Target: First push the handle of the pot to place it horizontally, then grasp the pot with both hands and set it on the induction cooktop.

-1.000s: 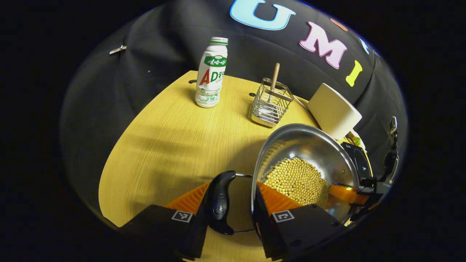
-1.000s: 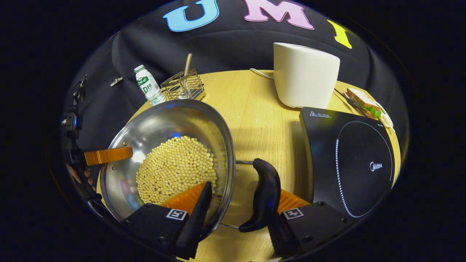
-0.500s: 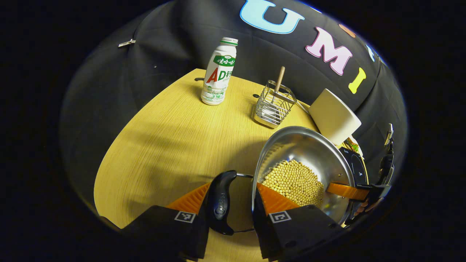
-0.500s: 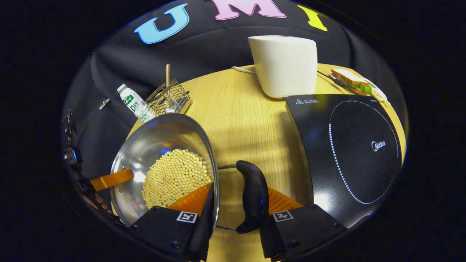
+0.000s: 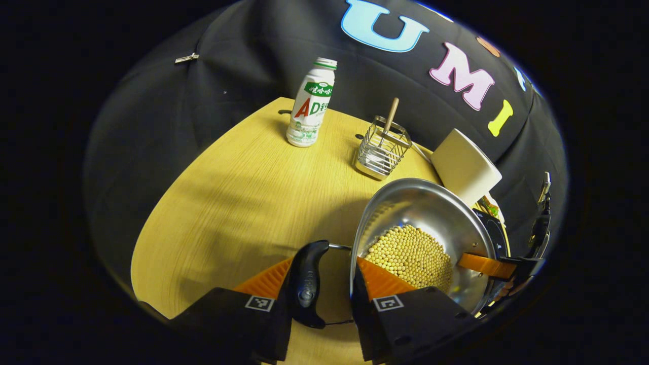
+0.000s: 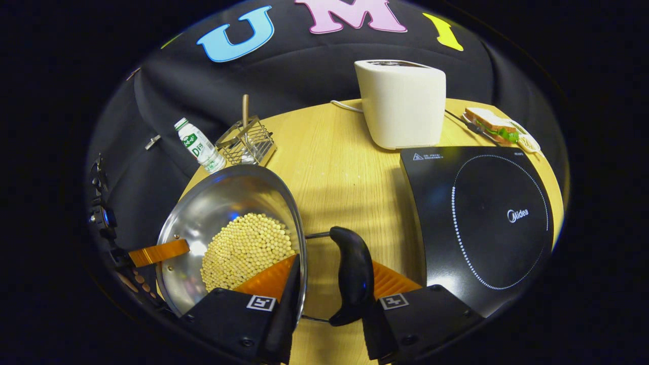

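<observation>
Left gripper view: left tongs (image 5: 320, 284) clenched on the round steel pot of yellow beans (image 5: 423, 243), one finger on its black handle (image 5: 307, 284), the other inside the rim, above the yellow wooden bench (image 5: 228, 203).

Right gripper view: right tongs (image 6: 324, 289) grip the opposite handle (image 6: 352, 276) and rim likewise; pot left of the black induction cooktop (image 6: 481, 223), apart.

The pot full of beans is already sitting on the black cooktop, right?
Not quite. The pot does hold beans, but it isn't on the cooktop yet. In the right gripper view it sits left of the cooktop with bare table between them, and the cooktop is bare.
</observation>
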`<state>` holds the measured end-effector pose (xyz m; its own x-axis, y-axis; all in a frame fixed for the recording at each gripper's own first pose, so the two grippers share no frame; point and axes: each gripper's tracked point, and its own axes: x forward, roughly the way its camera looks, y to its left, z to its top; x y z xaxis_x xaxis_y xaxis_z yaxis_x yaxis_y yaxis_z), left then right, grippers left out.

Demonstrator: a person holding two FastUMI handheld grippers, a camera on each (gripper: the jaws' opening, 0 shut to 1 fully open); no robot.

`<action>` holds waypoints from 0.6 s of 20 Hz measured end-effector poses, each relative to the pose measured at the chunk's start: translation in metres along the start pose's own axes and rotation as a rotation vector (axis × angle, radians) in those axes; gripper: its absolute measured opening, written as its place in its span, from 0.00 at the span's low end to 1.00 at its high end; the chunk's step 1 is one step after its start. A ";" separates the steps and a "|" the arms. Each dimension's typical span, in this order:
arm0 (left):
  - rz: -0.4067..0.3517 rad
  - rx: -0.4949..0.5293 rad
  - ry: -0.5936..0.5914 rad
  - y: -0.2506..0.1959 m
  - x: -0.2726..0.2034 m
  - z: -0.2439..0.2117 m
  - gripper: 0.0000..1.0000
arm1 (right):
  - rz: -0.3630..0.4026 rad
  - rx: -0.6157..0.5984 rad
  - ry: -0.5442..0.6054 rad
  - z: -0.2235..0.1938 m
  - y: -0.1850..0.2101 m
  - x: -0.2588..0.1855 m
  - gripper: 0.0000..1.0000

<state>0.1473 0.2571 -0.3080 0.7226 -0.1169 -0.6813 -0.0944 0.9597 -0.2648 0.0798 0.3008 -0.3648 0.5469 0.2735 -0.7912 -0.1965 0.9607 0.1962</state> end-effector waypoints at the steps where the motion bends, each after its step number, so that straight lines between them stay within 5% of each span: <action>1: 0.002 0.004 -0.006 -0.004 -0.004 0.003 0.56 | 0.003 -0.002 -0.002 0.003 -0.001 -0.005 0.55; 12: 0.004 0.011 -0.040 -0.091 -0.043 0.021 0.56 | 0.020 -0.013 -0.047 0.050 -0.054 -0.068 0.59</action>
<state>0.1394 0.1806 -0.2403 0.7490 -0.1032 -0.6545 -0.0899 0.9629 -0.2546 0.0941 0.2323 -0.2925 0.5805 0.2952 -0.7588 -0.2183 0.9543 0.2043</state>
